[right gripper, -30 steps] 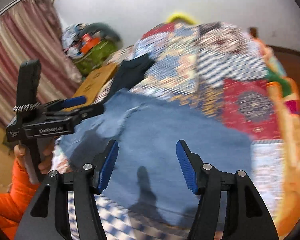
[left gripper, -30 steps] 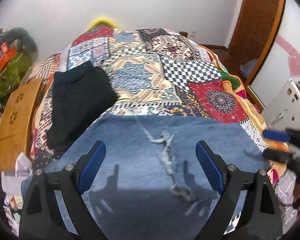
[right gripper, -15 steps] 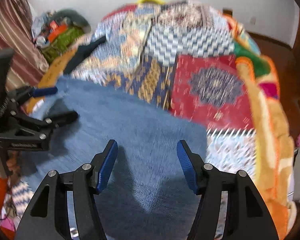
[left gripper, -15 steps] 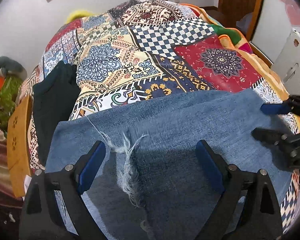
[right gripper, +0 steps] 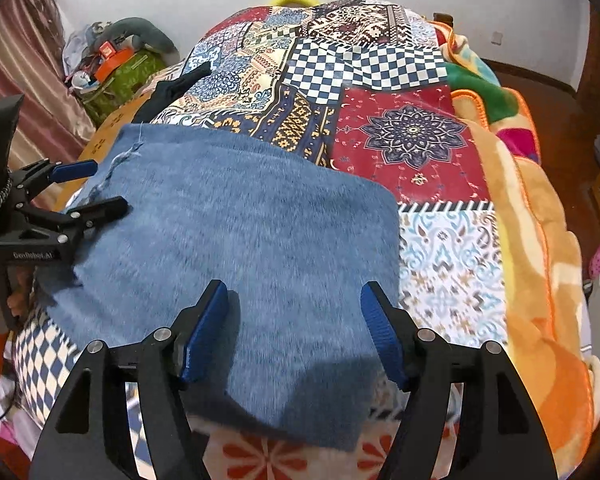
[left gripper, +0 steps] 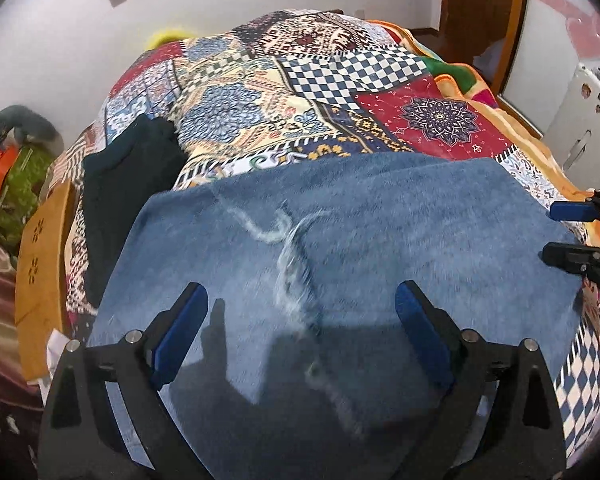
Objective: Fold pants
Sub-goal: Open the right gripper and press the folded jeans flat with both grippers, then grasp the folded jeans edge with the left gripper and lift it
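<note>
Folded blue jeans (left gripper: 380,220) lie flat on the patchwork bedspread (left gripper: 380,80), with a frayed white tear (left gripper: 288,248) near their left half. My left gripper (left gripper: 300,300) hovers open just over that half, nothing between its fingers. In the right wrist view the jeans (right gripper: 240,220) fill the middle. My right gripper (right gripper: 295,292) hangs over their near right corner, its jaws opening and gripping nothing. Each gripper shows in the other's view: the right gripper (left gripper: 552,230) at the jeans' right edge, the left gripper (right gripper: 104,186) at their left edge, held by a hand.
A dark folded garment (left gripper: 128,176) lies on the bed left of the jeans, beside a wooden board (left gripper: 40,260). An orange blanket (right gripper: 540,240) runs along the bed's right side. A white appliance (left gripper: 580,120) stands at right; clutter (right gripper: 120,68) piles by the wall.
Both grippers have sunk closer to the jeans, which now spread larger under the fingers. The right gripper's jaws stand a little wider than before.
</note>
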Tool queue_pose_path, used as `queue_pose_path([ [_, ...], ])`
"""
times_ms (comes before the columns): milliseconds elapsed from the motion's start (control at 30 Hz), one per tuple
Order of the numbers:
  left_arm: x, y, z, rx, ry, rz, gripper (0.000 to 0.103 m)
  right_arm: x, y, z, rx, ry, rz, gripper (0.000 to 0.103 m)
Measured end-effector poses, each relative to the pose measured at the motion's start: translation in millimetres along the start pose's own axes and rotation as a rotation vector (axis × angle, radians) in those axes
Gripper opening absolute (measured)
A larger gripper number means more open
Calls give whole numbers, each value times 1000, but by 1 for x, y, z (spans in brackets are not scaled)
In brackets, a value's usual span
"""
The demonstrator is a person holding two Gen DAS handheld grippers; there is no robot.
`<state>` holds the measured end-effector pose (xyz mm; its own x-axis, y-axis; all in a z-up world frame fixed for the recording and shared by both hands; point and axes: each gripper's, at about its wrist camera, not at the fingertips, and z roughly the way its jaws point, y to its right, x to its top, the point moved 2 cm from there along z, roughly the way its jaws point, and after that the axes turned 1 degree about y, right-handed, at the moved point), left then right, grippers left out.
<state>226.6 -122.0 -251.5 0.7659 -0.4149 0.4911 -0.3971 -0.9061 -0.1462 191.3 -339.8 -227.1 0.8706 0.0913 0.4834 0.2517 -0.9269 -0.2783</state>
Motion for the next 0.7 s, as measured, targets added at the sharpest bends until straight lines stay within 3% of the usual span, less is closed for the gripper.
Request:
queue_pose_path([
  [233,-25,-28,-19,-9,11,-64,101,2,-11,-10,-46,9,-43,65],
  [400,-46,-56,-33,86,3,-102,100,10,-24,-24,-25,56,-56,66],
  [700,-103,-156,-85,165,79,-433,100,43,-86,-32,62,135,-158,69],
])
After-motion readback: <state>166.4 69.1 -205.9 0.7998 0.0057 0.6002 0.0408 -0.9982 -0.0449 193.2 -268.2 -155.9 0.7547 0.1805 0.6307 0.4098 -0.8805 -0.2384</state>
